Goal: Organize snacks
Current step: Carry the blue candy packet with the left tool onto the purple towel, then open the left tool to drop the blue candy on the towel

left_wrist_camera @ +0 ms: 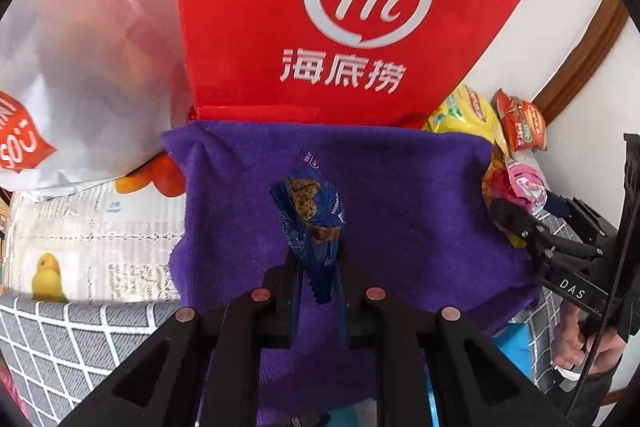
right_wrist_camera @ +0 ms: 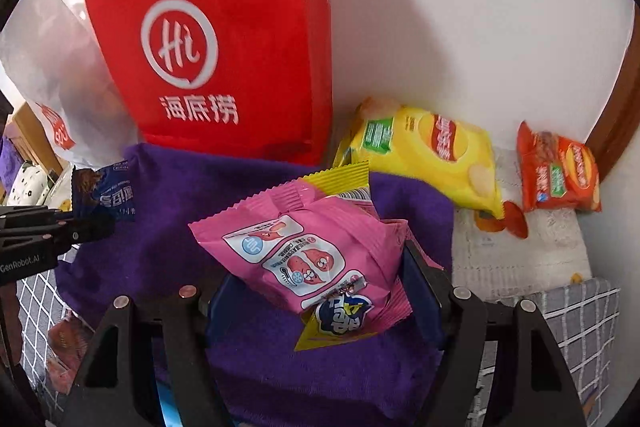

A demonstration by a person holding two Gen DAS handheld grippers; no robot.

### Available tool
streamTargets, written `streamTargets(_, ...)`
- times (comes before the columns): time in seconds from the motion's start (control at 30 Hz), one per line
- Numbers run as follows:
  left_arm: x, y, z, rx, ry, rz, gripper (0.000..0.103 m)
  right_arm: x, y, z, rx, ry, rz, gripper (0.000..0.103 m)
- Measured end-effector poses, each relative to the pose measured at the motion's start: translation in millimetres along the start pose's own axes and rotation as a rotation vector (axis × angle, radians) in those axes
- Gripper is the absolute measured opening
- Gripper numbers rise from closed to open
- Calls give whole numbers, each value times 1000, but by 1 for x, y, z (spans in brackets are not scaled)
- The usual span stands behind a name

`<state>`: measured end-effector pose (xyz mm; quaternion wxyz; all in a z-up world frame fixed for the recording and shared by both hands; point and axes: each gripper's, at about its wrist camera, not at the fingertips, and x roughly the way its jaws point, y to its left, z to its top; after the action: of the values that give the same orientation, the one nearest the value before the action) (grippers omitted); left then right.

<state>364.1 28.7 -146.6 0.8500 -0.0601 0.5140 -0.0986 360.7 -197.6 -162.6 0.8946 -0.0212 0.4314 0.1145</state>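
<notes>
The left gripper [left_wrist_camera: 316, 267] pinches a thin, glossy dark-blue foil snack packet [left_wrist_camera: 310, 211] above the soft purple fleece cloth [left_wrist_camera: 400, 195]. The right gripper [right_wrist_camera: 320, 287] clamps a puffy pink plastic snack bag [right_wrist_camera: 304, 251] with serrated edges.

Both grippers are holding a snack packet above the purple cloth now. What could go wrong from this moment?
1. The left gripper pinches the blue packet only near its crimped end, so it may swing or slip out.
2. The pink packet looks puffy and sits tilted in the right gripper; squeezing harder might burst it or crush what is inside.
3. The red bag stands upright just behind the purple cloth; a careless reach may knock it over.
</notes>
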Motion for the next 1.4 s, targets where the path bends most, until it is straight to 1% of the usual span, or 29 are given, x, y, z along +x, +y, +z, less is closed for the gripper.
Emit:
streamTargets(0.07,7,2,0,-3,14,-6,14,10,-1,-3,2,22,3,72)
streamTargets(0.27,20,4,4,-7,39,-19,14,26,0,-8,12,41,17,72)
streamTargets(0.57,34,2,8,-27,74,-76,14,33,12,-9,-60,66,15,73)
streamTargets(0.63,36,0,8,-27,79,-84,14,31,11,-9,-57,67,33,78)
streamTargets(0.7,36,0,7,-26,86,-90,15,27,10,-9,-50,61,57,90)
streamTargets(0.73,36,-1,7,-26,88,-93,17,24,10,-8,-46,51,62,91)
streamTargets(0.77,35,-2,7,-25,90,-94,24,21,10,-8,-43,42,63,91)
streamTargets(0.8,34,-2,6,-23,91,-91,35,19,10,-8,-42,39,62,93)
streamTargets(0.83,33,-3,6,-20,91,-82,42,15,10,-7,-40,33,61,93)
streamTargets(0.87,30,-4,5,-15,85,-70,56,11,11,-7,-35,23,57,93)
streamTargets(0.9,27,-5,4,-12,78,-62,62,6,11,-7,-31,13,50,93)
streamTargets(1.0,15,-9,0,6,59,-43,62,-8,9,-7,-12,-11,31,93)
streamTargets(1.1,0,-12,-4,15,44,-33,63,-24,7,-9,8,-33,-10,93)
streamTargets(1.3,-37,-19,-18,31,-8,-13,63,-61,13,-23,18,-72,-124,93)
streamTargets(1.4,-58,-18,-30,27,-24,-9,63,-81,14,-34,17,-96,-136,93)
